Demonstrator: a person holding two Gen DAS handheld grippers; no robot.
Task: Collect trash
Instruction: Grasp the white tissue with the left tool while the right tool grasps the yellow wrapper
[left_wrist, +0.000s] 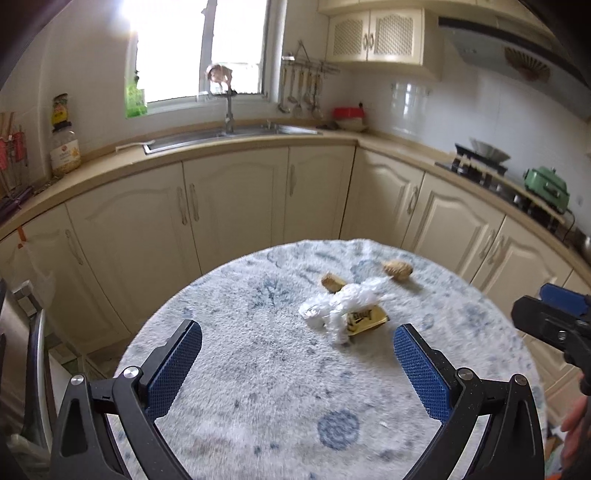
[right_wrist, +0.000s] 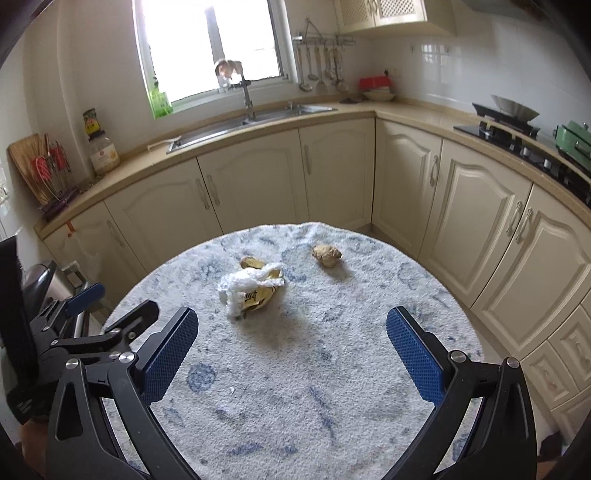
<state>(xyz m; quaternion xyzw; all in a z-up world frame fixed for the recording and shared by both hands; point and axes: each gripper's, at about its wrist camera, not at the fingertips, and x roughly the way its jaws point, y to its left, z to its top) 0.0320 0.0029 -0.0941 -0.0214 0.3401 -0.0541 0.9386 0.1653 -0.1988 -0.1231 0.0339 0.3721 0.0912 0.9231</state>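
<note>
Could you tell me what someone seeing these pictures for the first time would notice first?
A small heap of trash in the middle of the round table: a crumpled white plastic bag over a gold wrapper, with a brown lump apart to its right. Both the left gripper and the right gripper hover open before it.

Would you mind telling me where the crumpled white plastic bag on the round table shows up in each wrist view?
Left wrist: crumpled white plastic bag lies right of centre, just ahead of the open left gripper.
Right wrist: the bag lies left of centre, ahead of the open right gripper.
Shared landmark: the gold wrapper partly under it.
</note>
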